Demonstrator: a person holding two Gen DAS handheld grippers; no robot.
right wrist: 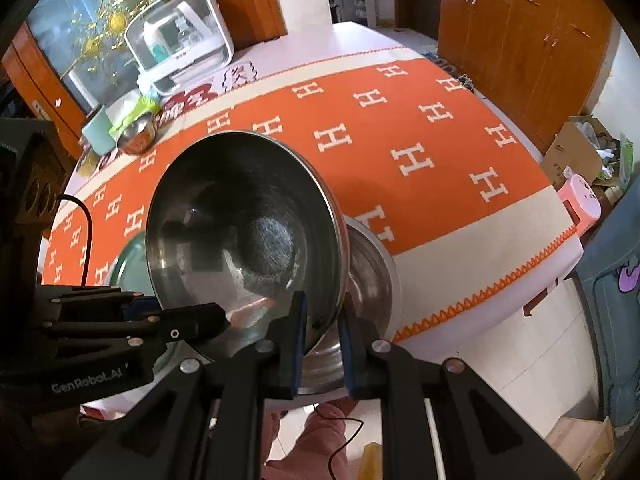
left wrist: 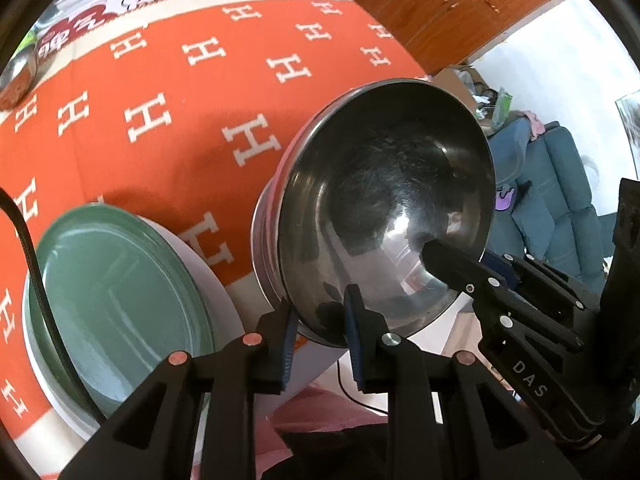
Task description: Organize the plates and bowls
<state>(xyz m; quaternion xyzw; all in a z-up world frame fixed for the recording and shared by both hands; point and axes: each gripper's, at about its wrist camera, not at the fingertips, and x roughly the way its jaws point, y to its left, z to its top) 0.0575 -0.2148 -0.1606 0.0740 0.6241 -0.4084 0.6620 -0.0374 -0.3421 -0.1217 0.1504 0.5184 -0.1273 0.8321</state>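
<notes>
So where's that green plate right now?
The green plate lies flat on a white plate at the near edge of the orange tablecloth, just left of the tilted steel bowl both grippers grip.

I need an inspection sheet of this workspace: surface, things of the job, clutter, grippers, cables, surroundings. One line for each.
Surface: table under an orange cloth with white H letters.
Job's things: steel bowl held tilted over a second steel bowl; green plate on a white plate.
Clutter: small steel bowl, white clear-front box, mint container at the far edge.
Grippers: left gripper and right gripper each pinch the held bowl's rim.
Cables: black cable across the green plate.
Surroundings: wooden cabinets, blue sofa, cardboard box.
</notes>
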